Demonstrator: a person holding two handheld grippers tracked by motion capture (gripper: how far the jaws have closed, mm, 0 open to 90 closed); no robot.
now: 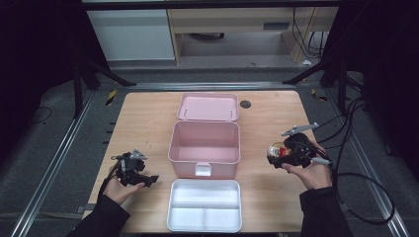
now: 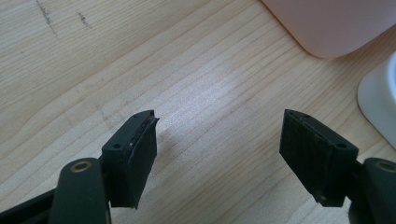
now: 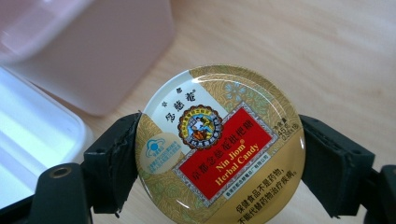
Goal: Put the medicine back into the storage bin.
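**Candy tin clamped at right, pink box open at centre**

High view. Seen at the right of the frame: the right gripper (image 1: 277, 154), held up in a hand, jaws clasped on a round candy tin (image 1: 275, 149) just off the wooden table (image 1: 143, 118). At centre frame, a pink box (image 1: 204, 148), open and empty, with its pink lid (image 1: 208, 106) lying just beyond it toward the top of the frame. Below the box, near the bottom edge, a white divided tray (image 1: 204, 205), also empty. At lower left, the left gripper (image 1: 148, 180), resting low by the table, well apart from the tin.

Left gripper view. Jaws spread wide with nothing between them, only bare wood grain beneath. Upper right corner: a rounded corner of the pink box (image 2: 327, 23). Right edge: a sliver of the white tray (image 2: 380, 102).

Right gripper view. Candy tin (image 3: 219, 149) filling the centre, gripped across its width by both black pads (image 3: 116, 163), gold-and-red label facing the camera. Upper left: the blurred wall of the pink box (image 3: 93, 51); lower left: the white tray (image 3: 32, 140).

Judged as the step in hand: carrying the tin toward the box or tray. To do it well: grip kept steady on the smooth rim, where slipping seemed the likeliest fault; tin kept level; enough height to pass over the box wall; release only once low inside, not dropped from above. Left gripper best kept out of the path.
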